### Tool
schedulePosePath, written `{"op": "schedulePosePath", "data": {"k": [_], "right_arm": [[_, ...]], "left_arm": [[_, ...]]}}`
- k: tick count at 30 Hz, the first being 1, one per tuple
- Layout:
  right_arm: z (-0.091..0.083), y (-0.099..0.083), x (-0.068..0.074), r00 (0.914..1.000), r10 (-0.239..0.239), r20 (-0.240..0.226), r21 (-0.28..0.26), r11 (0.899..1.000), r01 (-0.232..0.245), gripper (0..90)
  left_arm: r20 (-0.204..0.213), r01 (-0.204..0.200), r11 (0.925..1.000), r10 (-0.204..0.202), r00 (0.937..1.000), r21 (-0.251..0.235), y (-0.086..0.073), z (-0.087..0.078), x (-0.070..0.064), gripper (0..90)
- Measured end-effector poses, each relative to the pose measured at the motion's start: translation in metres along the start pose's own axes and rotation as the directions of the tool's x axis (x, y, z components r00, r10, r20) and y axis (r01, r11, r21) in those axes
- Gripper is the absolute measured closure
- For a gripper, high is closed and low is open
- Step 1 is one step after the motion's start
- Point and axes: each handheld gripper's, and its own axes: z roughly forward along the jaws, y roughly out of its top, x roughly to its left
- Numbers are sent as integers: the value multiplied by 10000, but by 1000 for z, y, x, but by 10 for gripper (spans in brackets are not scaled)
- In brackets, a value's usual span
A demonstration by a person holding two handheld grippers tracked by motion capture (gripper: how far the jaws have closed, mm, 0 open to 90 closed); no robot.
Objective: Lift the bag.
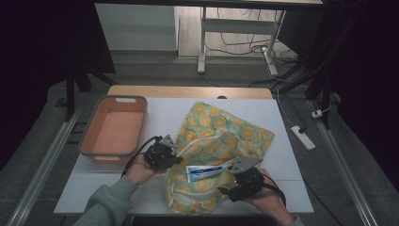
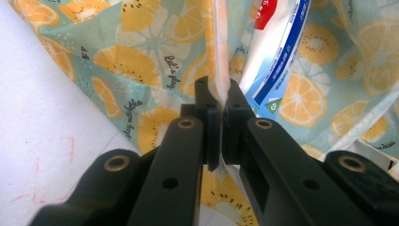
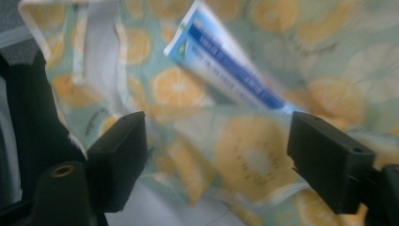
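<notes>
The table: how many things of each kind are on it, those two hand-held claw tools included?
Fruit-print fabric bags: 1
Toothpaste tubes: 1
Orange tubs: 1
Hand-held grippers: 2, the left gripper with its jaws shut on the bag's rim, the right gripper with its jaws apart
Total: 5

Bare white table (image 1: 282, 141) lies open right of the citrus-print bag (image 1: 221, 136); an orange basin (image 1: 115, 127) blocks the left side.
</notes>
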Motion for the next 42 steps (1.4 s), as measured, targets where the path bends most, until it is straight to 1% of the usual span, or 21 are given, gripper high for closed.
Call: {"op": "schedulePosePath", "data": {"k": [1, 2, 3, 4, 6, 9, 10, 14, 16, 17, 19, 21, 23, 25, 27, 29, 33, 34, 38, 42], "right_arm": [[2, -2, 1, 10000, 0, -56, 99, 10000, 0, 179], [4, -3, 1, 10000, -6, -1, 223, 9998, 6, 169], [6, -5, 1, 9999, -2, 101, 341, 9994, -1, 166], [8, -6, 0, 9997, -5, 251, 425, 9991, -6, 162], [13, -8, -2, 9988, 117, 472, 469, 9988, -139, 157], [22, -12, -4, 9973, 63, 735, 763, 9970, -119, 208], [25, -14, -5, 9974, 15, 727, 872, 9962, -78, 237], [35, -20, -6, 9981, -28, 611, 942, 9956, -30, 433], [39, -21, -6, 9971, -145, 752, 980, 9952, 71, 570], [41, -21, -6, 9967, -231, 772, 1005, 9948, 153, 620], [41, -20, -5, 9967, -308, 751, 901, 9956, 240, 742], [40, -19, -4, 9956, -510, 787, 903, 9950, 438, 827], [36, -18, -4, 9942, -612, 883, 676, 9962, 553, 862], [29, -17, -5, 9927, -623, 1031, 434, 9974, 581, 870], [20, -17, -6, 9912, -513, 1220, 162, 9986, 497, 874], [11, -17, -9, 9889, -352, 1442, -249, 9989, 391, 877], [-8, -16, -16, 9874, -148, 1573, -1070, 9937, 320, 880], [-11, -15, -16, 9862, -153, 1646, -1202, 9921, 354, 880], [-19, -13, -16, 9841, -129, 1769, -1533, 9874, 405, 881], [-28, -10, -14, 9811, -119, 1934, -1831, 9819, 480, 882]], "left_arm": [[3, 18, 10000, -18, 10000, -5, 0, 0, 0, 874], [16, 2, 10000, -2, 10000, 17, 0, 1, 0, 874], [34, 30, 10000, -30, 10000, 24, 0, 1, 0, 874], [39, -35, 10000, 35, 10000, 52, 0, 2, 0, 874], [68, -51, 10000, 51, 10000, 82, 0, 3, -1, 874], [92, -49, 9999, 47, 9999, 121, 0, 3, -1, 874], [90, -42, 9999, 41, 10000, 113, 0, 3, -1, 874], [115, 0, 10000, -1, 9999, 65, 0, 3, 0, 874], [111, 1, 10000, -2, 9999, 73, 0, 3, 0, 874], [109, 7, 10000, -8, 9999, 72, 0, 3, 0, 874], [103, -7, 10000, 6, 9999, 79, 0, 3, 1, 874], [108, 2, 10000, -3, 9999, 60, 0, 2, 1, 874], [160, 39, 10000, -39, 9999, -3, 0, 1, 1, 874], [199, 78, 9999, -77, 9998, -65, 0, -1, 1, 874], [209, 82, 9999, -79, 9998, -133, 0, -3, 2, 874], [287, 140, 9996, -133, 9995, -263, 0, -6, 3, 875], [565, 292, 9970, -252, 9981, -722, 1, -17, 4, 875], [603, 299, 9961, -250, 9979, -830, 1, -20, 4, 875], [505, 315, 9912, -252, 9984, -1284, 2, -32, 4, 876], [499, 356, 9883, -284, 9983, -1485, 1, -38, 5, 876]]}}
